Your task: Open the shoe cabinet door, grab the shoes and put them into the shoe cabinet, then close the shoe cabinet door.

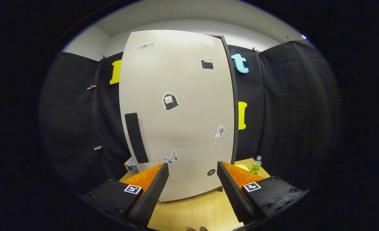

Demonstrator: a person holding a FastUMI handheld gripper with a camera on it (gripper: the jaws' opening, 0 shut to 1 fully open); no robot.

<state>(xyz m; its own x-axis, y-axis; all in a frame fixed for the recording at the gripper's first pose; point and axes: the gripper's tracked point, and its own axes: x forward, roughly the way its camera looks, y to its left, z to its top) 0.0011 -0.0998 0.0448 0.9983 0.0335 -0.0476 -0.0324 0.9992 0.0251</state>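
Note:
The shoe cabinet's cream door (176,112) stands shut straight ahead of me, dotted with small stickers. A dark vertical handle (136,138) sits near its left edge, above and slightly left of my left finger. My gripper (192,170) is open, with nothing between its fingers (154,189). The lower part of the door lies just beyond the fingertips. The cabinet stands on a light wooden table (192,211).
A green-labelled bottle (256,165) and a yellowish round object (242,166) stand on the table right of the cabinet. A small box (131,165) lies at the cabinet's lower left. Black cloth walls close in behind and on both sides.

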